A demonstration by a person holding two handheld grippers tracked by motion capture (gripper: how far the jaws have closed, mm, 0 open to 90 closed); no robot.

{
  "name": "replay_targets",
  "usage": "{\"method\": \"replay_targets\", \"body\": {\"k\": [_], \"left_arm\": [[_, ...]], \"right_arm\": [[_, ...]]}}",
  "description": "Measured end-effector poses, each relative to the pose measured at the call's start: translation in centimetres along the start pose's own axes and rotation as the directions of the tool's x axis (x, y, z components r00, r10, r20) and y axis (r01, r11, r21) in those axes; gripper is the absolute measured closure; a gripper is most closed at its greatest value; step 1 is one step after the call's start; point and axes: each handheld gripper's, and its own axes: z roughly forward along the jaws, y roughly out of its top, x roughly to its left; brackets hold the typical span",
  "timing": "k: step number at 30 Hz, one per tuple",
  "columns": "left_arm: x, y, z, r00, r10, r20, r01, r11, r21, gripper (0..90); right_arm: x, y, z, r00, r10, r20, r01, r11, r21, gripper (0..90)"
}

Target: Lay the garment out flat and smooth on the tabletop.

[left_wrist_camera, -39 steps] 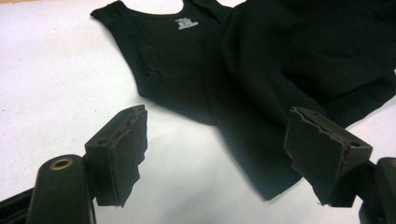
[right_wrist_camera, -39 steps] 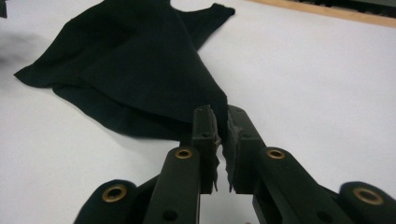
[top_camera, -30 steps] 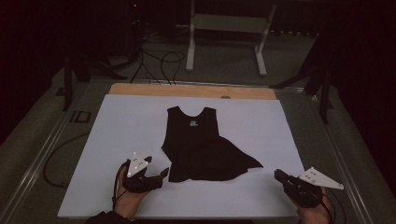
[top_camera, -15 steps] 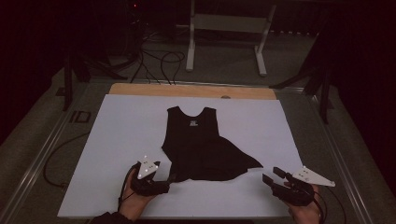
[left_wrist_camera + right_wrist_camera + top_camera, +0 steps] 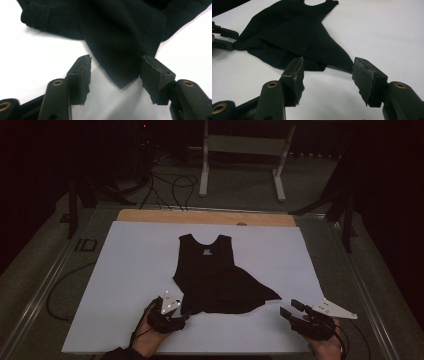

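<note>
Your black dress (image 5: 216, 275) lies face up near the middle of the white sheet (image 5: 125, 270) that covers the table, neckline toward the far edge, hem toward you. The top half looks flat and tidy. The skirt is not: its hem on your right runs out into a long point, and folds overlap across the lower part, so the smoothing or folding is, as far as I can judge, barely begun. No fold is finished yet, and both lower corners still need to be taken in hand.

Your left gripper (image 5: 181, 316) sits low at the hem's near left corner, angled in toward the cloth, your hand wrapped round it from below. In the left gripper view the pointed corner of the dress (image 5: 122, 75) lies between the two pads (image 5: 83, 75). The jaws have just been closing, but they stand roughly half apart and neither pad presses the cloth, so nothing is gripped yet.

Your right gripper (image 5: 291, 308) rests near the sheet's near right edge, pointing toward the skirt's long point and a little apart from it. In the right gripper view the tip of that point (image 5: 344, 65) lies just ahead of the jaws rather than between them. These jaws have just been opening and stand parted with nothing in them.

What is left for you, I would say, is to close on both corners and then draw the skirt straight
</note>
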Motion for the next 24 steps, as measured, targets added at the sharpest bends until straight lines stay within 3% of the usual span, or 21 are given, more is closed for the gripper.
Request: {"method": "replay_targets", "body": {"k": [3, 15, 21, 24], "left_arm": [[-0.1, 0.0, 0.0, 0.9999, 0.015, 0.006, -0.015, 0.9999, 0.002, 47.8], [-0.1, 0.1, -0.1, 0.9995, 0.015, 0.026, -0.016, 0.9999, 0.004, 81.2], [-0.2, 0.3, -0.4, 0.9987, 0.048, 0.016, -0.048, 0.9988, -0.005, 84.1], [0.0, 0.5, -1.1, 0.9985, 0.051, 0.021, -0.05, 0.9976, -0.047, 84.2]], "right_arm": [[0.0, 0.0, 0.0, 1.0, 0.001, -0.002, -0.001, 1.0, 0.003, 42.3], [0.1, 0.0, 0.2, 1.0, -0.007, -0.004, 0.007, 1.0, 0.011, 42.4], [0.1, -0.1, 0.2, 1.0, -0.008, -0.006, 0.008, 1.0, 0.013, 42.5], [0.0, -0.1, 0.2, 1.0, -0.006, -0.007, 0.006, 1.0, 0.013, 42.5]]}}
